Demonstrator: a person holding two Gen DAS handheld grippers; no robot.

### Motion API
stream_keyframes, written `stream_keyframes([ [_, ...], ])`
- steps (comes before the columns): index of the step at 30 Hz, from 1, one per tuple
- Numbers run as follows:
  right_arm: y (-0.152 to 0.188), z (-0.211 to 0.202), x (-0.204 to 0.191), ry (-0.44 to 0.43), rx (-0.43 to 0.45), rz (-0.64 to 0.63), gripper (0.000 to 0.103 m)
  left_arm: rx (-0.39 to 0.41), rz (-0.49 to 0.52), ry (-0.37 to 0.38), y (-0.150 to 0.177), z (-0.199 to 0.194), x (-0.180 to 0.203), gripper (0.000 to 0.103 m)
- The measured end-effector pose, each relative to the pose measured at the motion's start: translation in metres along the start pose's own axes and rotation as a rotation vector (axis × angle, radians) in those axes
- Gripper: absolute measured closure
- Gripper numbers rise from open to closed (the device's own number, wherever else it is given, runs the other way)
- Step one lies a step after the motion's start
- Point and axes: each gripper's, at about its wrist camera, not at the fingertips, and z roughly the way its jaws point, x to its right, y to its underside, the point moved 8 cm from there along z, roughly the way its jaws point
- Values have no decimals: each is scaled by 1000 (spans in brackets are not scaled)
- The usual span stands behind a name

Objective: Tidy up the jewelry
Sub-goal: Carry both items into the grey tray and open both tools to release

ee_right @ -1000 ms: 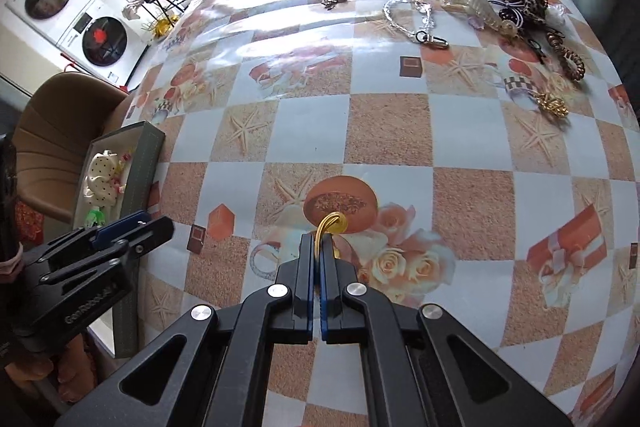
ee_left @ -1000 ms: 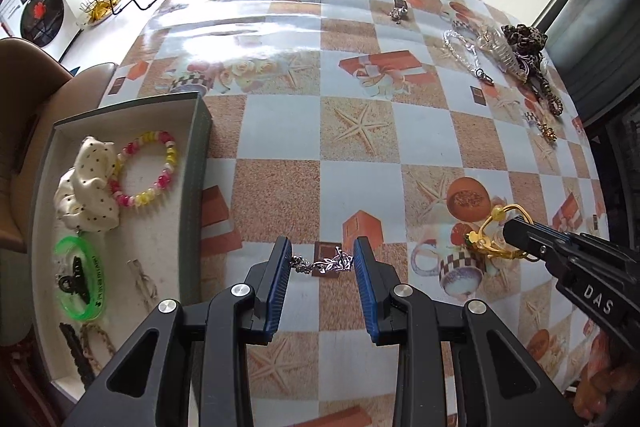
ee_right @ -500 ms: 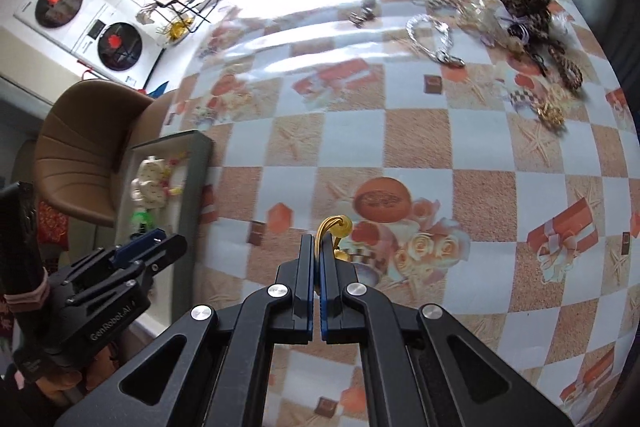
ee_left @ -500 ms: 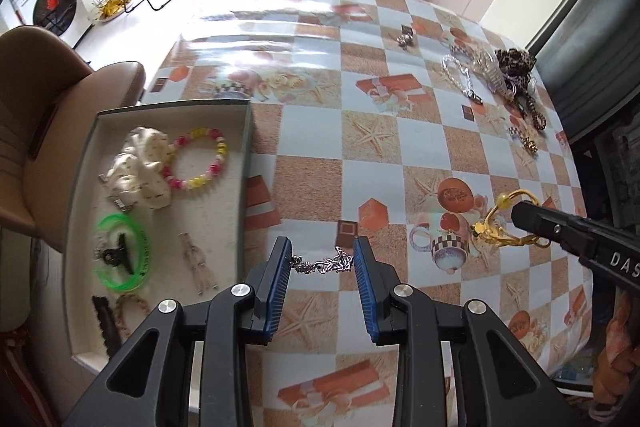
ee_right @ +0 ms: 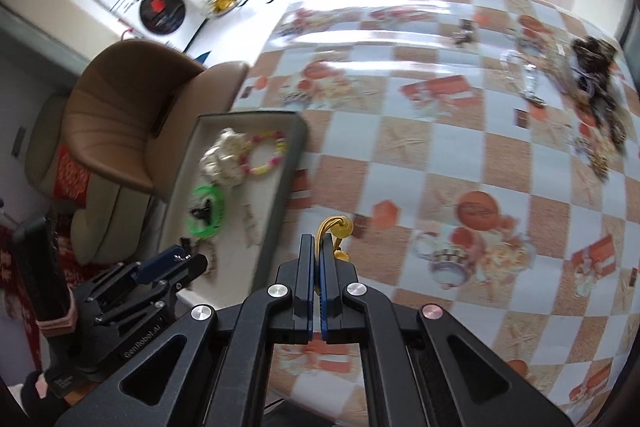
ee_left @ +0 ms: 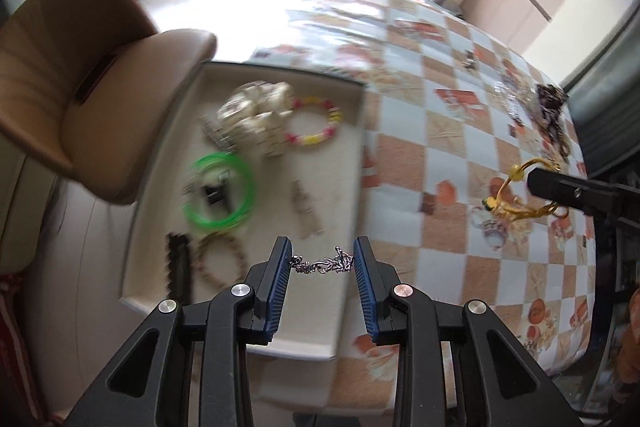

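Observation:
My left gripper (ee_left: 322, 263) is shut on a short silver chain piece (ee_left: 323, 263), stretched between its blue pads above the near end of the beige tray (ee_left: 340, 307). The tray holds a cream scrunchie (ee_left: 256, 117), a pink-and-yellow bead bracelet (ee_left: 314, 127), a green bangle (ee_left: 218, 193), a brown bead ring and a dark comb. My right gripper (ee_right: 318, 251) is shut on a gold bangle (ee_right: 334, 229), held above the tablecloth just right of the tray's wall (ee_right: 280, 203). In the left wrist view that gold bangle (ee_left: 516, 195) hangs from the right gripper's tip at the right.
Several more jewelry pieces and a leopard scrunchie (ee_right: 592, 55) lie at the table's far right edge (ee_left: 548, 119). A brown chair (ee_left: 80, 79) stands close against the tray's left side. The checkered tablecloth (ee_right: 440, 131) fills the rest.
Both grippers have risen and shifted left toward the tray, each keeping its piece. The left gripper was over the tablecloth and now hangs over the tray's near end.

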Motion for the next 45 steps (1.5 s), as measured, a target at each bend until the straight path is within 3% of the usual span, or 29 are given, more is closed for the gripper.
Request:
stream_keyframes([
  [8,-6,32,-57,-44,-68,-82,101,-24,-101,-41,19,7,-57,68],
  [19,-25,79,-96,-54,-138,-142,101,-44,-105,-32,14,32,-63,67],
  [32,-42,140,-88,-60,-224,-114,101,-89,-68,-31,7,71,-49,67],
  [45,-31,184,-67,-29,-302,-71,101,-119,-50,-49,17,95,-45,67],
])
